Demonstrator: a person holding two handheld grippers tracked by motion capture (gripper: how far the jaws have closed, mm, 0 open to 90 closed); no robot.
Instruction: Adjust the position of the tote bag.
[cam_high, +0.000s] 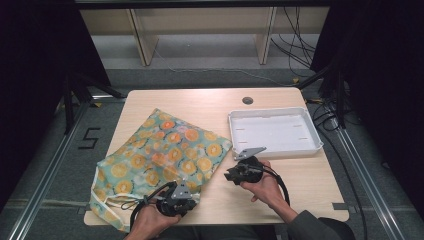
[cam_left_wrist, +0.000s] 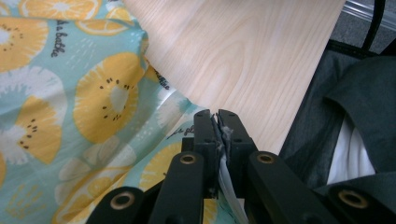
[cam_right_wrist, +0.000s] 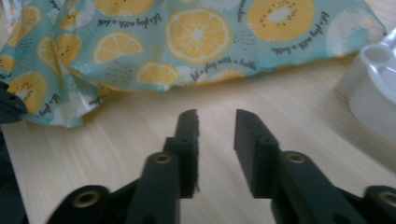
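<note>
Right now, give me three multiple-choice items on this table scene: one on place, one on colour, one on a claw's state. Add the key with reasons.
1. Where does the white tray sit?
A. on the table's far right part
B. on the cloth
C. on the floor

2. What colour is the background of the fruit-print cloth?
A. red
B. pale teal
C. black

3. What is the left claw doing?
A. standing open above the tray
B. lying flat on bare table
C. shut on the cloth's edge

Key: 1 A, the high view shows the tray right of the cloth on the wood. 2 B, teal shows between the orange slices. 3 C, fabric sits pinched between its jaws, while the right claw stands open.
</note>
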